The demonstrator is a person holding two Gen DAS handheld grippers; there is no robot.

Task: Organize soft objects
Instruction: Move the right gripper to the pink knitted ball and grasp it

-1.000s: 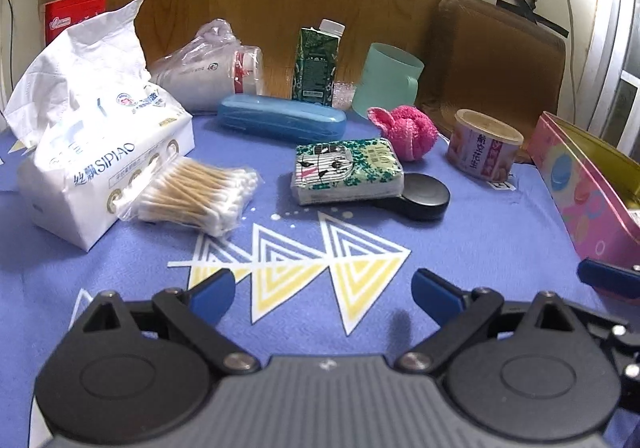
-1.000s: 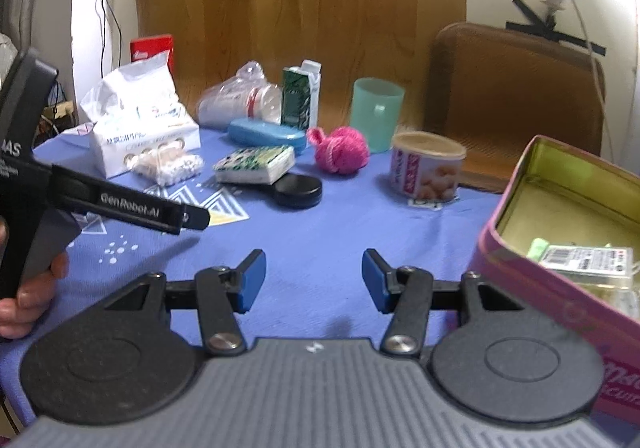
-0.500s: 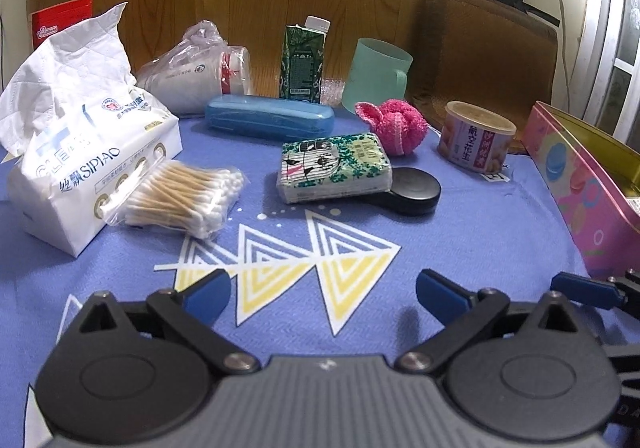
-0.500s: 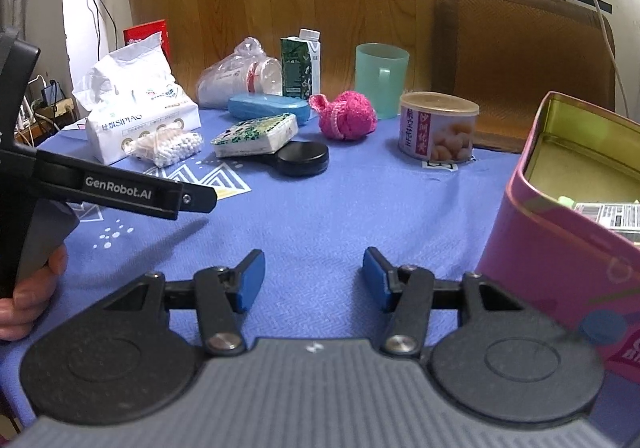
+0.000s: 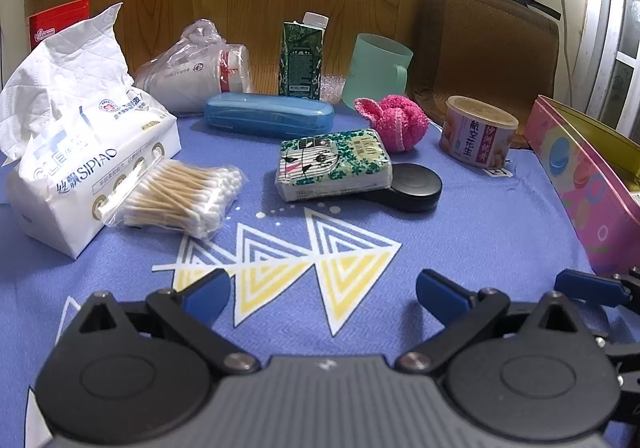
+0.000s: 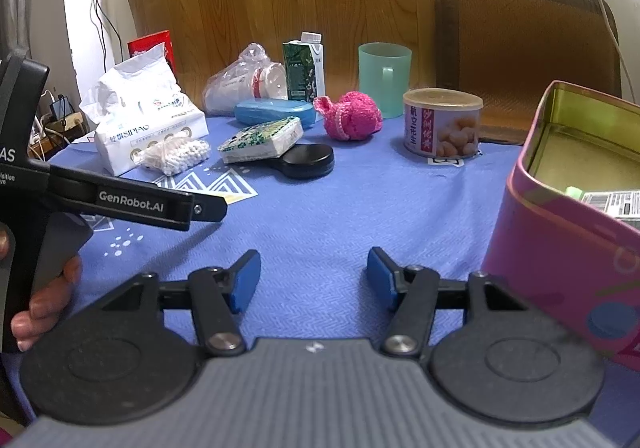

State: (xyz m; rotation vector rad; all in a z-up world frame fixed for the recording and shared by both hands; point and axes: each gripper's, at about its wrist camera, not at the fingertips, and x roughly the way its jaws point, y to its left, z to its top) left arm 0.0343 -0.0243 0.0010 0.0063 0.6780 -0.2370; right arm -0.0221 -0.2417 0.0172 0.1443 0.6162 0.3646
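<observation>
A white tissue pack (image 5: 80, 156) lies at the left, with a bag of cotton swabs (image 5: 180, 198) against it. A green-patterned pocket tissue pack (image 5: 334, 164) rests partly on a black round case (image 5: 414, 186). A pink knitted ball (image 5: 394, 120) sits behind them. My left gripper (image 5: 322, 294) is open and empty above the blue cloth, well short of these. My right gripper (image 6: 314, 276) is open and empty beside the pink tin box (image 6: 572, 216). The left gripper also shows in the right wrist view (image 6: 200, 208).
A blue glasses case (image 5: 268, 114), bagged paper cups (image 5: 200, 68), a green carton (image 5: 302, 60), a teal mug (image 5: 378, 68) and a peanut can (image 5: 476, 130) stand at the back. The pink tin (image 5: 584, 184) holds small packets. A brown chair back (image 5: 492, 48) is behind.
Both grippers have shifted slightly, so the objects sit a little differently in view. Both stay open and empty. Nothing on the table has moved.
</observation>
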